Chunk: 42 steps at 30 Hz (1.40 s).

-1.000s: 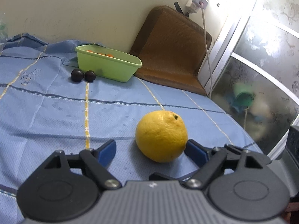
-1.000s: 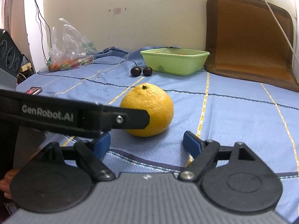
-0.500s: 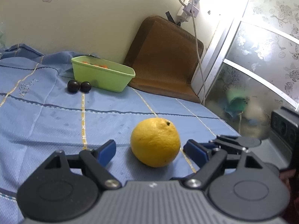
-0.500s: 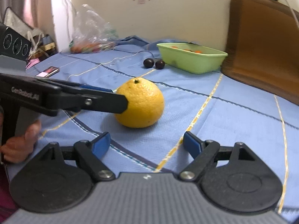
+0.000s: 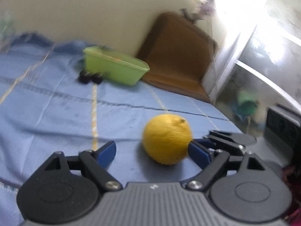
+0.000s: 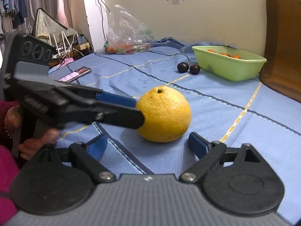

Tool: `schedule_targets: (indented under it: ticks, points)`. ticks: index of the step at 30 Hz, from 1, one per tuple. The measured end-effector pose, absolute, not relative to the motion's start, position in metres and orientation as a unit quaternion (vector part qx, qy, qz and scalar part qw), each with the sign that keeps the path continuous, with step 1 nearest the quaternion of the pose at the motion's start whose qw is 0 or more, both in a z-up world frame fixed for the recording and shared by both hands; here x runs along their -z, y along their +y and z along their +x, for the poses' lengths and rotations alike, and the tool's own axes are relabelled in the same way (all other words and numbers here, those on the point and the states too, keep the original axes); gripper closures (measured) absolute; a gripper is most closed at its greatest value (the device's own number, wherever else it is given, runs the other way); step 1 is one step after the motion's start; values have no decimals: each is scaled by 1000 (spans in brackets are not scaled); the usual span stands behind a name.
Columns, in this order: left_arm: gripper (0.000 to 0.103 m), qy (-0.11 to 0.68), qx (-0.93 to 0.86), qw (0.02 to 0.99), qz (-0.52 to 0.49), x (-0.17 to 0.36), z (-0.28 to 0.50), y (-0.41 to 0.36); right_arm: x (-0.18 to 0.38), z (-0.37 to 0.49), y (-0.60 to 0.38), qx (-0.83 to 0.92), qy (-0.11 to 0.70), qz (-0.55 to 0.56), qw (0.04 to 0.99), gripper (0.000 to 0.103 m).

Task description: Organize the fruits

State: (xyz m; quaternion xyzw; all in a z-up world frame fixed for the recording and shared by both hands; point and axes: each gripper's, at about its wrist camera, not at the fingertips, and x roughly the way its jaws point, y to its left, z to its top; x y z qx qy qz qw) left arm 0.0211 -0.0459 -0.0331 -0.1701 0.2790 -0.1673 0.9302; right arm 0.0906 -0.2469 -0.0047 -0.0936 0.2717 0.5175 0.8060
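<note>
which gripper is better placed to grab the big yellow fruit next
Probably the left gripper: its open fingers reach alongside the yellow fruit, one pad beside its flank. The right gripper is open too, but the fruit lies just beyond its fingertips.

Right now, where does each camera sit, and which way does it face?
Left wrist: on the left gripper, looking along its open fingers at the orange, green tub and brown cushion beyond; the right gripper shows at the right edge.
Right wrist: on the right gripper, facing the orange from another side; the left gripper and the person's hand enter from the left.
Shared: orange, tub, two dark fruits, blue cloth.
</note>
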Motion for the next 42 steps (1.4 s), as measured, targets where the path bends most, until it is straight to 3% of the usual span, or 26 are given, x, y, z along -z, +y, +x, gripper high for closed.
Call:
schedule_targets:
  ticks: [2, 7, 11, 19, 42]
  points:
    - [15, 278, 161, 933, -163, 33, 20, -47, 4, 88, -242, -519, 272, -109, 803, 0]
    - [15, 233, 180, 946, -137, 28, 7, -52, 6, 81, -242, -508, 258, -134, 811, 2]
    - [11, 183, 157, 965, -98, 22, -10, -62, 5, 87, -255, -496, 255, -92, 825, 3]
    - [11, 157, 157, 974, -47, 19, -21, -77, 5, 92, -262, -411, 260, -57, 872, 2]
    - [8, 188, 158, 969, -32, 20, -18, -83, 8, 82, -250, -393, 257, -100, 877, 5]
